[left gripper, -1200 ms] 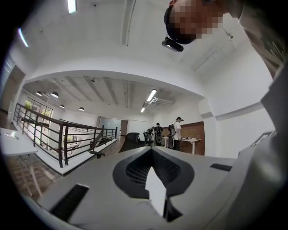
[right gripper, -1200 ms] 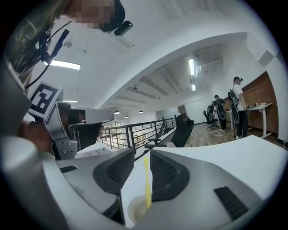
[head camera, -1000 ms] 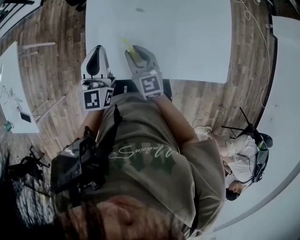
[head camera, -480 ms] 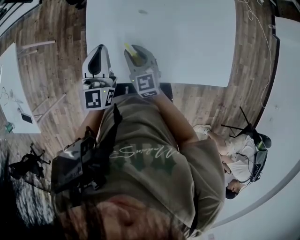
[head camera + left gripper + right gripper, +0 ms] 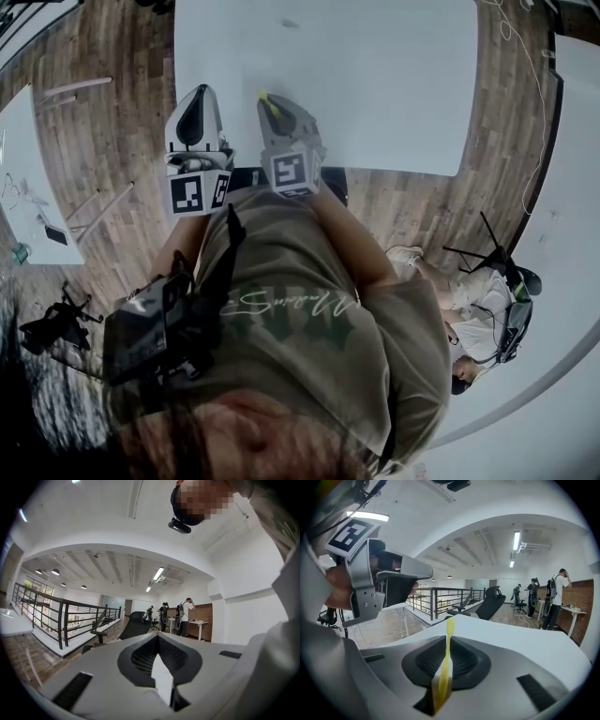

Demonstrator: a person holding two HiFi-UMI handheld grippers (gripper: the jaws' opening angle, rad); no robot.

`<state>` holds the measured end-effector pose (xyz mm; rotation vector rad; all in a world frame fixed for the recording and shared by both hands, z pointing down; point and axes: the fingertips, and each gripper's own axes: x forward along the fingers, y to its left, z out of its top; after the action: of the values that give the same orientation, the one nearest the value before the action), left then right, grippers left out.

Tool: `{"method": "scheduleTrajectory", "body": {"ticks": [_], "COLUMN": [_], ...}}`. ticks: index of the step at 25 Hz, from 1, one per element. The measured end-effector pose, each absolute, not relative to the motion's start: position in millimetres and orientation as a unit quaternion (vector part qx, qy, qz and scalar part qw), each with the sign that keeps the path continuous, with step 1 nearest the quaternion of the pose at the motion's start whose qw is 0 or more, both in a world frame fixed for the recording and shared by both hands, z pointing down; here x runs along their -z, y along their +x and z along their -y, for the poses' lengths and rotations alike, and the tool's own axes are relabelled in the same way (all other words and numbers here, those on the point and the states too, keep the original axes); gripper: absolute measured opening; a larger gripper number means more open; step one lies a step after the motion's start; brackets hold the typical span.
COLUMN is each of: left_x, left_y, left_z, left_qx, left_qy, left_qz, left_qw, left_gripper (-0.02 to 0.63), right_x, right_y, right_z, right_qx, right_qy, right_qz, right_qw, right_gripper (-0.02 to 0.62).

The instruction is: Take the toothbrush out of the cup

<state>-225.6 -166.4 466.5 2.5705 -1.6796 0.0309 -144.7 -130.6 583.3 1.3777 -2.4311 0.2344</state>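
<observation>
At the left is the wood floor [image 5: 103, 141], and by it is a big white table [image 5: 375, 84]. The person in the tan shirt [image 5: 300, 319] holds two claws out over the near edge of the table, side by side but not touching.

The left claw [image 5: 195, 92] points out level. Its two jaws are pressed together and there is nothing between them.

The right claw [image 5: 279, 101] is just beside it and tips down a little. Its jaws have just been closing, and now they pinch the yellow toothbrush [image 5: 443, 681]. The toothbrush stands up between the jaws, and its thin end pokes out past the claw tips, up in the air above the table.

Far off at the right, some other people [image 5: 555, 595] stand by a desk [image 5: 574, 611] near a brick wall.
</observation>
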Motion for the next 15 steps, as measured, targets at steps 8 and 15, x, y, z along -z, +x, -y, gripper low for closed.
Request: {"method": "scheduleTrajectory", "body": {"ticks": [8,15], "left_x": [-453.4,-424.2], "left_y": [-217.3,-207.9], "left_z": [161.0,146.9], "left_qx": [-0.017,-0.019], "left_qy": [0.841,0.845], "left_qz": [0.539,0.533], "left_qw": [0.038,0.036], "left_gripper": [0.011,0.011], "right_x": [-562.2,-520.6], "right_y": [-129.2,-118.3], "right_z": [132.4,131.4], "right_qx": [-0.091,-0.087], "right_qy": [0.501,0.514], "right_qz": [0.85,0.846], "right_qw": [0.138,0.111], "right_gripper": [0.018,0.018]}}
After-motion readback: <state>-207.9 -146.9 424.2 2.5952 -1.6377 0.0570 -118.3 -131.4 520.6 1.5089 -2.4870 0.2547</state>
